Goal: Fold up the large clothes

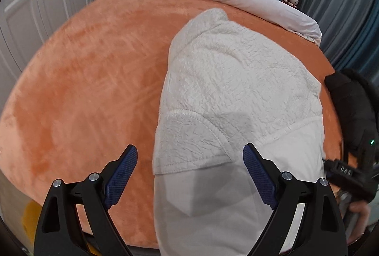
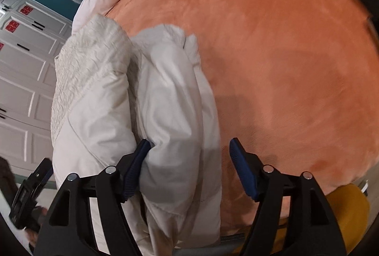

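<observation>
**Setting the folded garment down — release step**

Orange plush bedspread (image 1: 83, 80) covers the bed. The bulky white garment, part crinkled fleece, part smooth fabric (image 1: 236, 80), lies folded lengthwise along the near edge. Left gripper (image 1: 190, 161): jaws spread, cloth beneath them, nothing pinched. Right gripper (image 2: 189, 154): jaws apart, its left pad touching a smooth fold, no squeeze. Judgement: lift both clear straight up, so the pads don't drag the fold open.
</observation>
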{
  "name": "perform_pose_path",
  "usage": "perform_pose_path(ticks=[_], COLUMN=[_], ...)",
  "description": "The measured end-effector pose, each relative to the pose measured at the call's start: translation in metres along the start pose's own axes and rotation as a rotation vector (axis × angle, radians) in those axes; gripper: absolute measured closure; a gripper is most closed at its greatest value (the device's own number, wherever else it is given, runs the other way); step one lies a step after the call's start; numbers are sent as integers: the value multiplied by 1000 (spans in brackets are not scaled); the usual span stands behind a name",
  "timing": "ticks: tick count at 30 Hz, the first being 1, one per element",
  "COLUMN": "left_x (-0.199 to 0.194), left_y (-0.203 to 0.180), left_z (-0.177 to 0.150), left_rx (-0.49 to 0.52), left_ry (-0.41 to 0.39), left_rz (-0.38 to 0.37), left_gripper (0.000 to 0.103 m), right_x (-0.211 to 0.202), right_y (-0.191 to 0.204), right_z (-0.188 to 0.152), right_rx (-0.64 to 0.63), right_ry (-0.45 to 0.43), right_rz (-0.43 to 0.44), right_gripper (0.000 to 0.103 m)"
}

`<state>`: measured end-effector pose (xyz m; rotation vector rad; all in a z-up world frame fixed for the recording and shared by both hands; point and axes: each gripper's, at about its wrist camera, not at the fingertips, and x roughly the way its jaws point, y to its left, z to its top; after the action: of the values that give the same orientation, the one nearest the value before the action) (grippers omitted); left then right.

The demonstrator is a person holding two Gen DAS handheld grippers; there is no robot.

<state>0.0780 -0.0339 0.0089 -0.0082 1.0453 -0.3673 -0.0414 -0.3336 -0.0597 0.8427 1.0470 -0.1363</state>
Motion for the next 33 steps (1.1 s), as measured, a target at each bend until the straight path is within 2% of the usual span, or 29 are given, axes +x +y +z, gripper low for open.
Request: perform_pose_path(ticks=[4, 7, 11, 16, 19, 20, 22, 23, 25, 27, 30, 32, 33], left_x=[19, 29, 41, 62, 69, 70, 65, 60, 47, 38, 24, 14, 10], left_y=[9, 13, 17, 30, 32, 31, 25, 21, 4, -8, -22, -25, -27], left_z=[4, 6, 10, 17, 20, 21, 24, 24, 27, 27, 30, 34, 36], left_rx=[-54, -83, -106, -194, -210, -208, -190, -171, -101, -54, 9, 57, 82], left_ry=[38, 46, 53, 69, 70, 73, 66, 54, 20, -6, -52, -89, -104], left_rz=[-65, -93, -130, -229, -241, -236, -217, -205, -162, -138, -115, -95, -86], left_gripper=[11, 5, 5, 5, 5, 5, 7, 12, 21, 28, 39, 52, 55], right_x=[19, 31, 37, 44, 50, 52, 54, 54, 49, 40, 23, 14, 11], right_y=[-8, -15, -14, -10, -9, -9, -6, -4, 1, 8, 27, 45, 53], right_z=[3, 4, 7, 10, 11, 11, 9, 8, 4, 0, -2, -3, 1], right_rx=[29, 60, 54, 46, 54, 57, 67, 73, 47, 16, -47, -75, -84], right_ry=[79, 112, 109, 96, 90, 89, 75, 70, 43, 6, -68, -123, -146], right_rz=[90, 138, 170, 204, 253, 271, 333, 353, 360, 354, 332, 349, 371], right_gripper=[30, 21, 17, 17, 17, 19, 41, 46, 66, 77, 83, 85, 85])
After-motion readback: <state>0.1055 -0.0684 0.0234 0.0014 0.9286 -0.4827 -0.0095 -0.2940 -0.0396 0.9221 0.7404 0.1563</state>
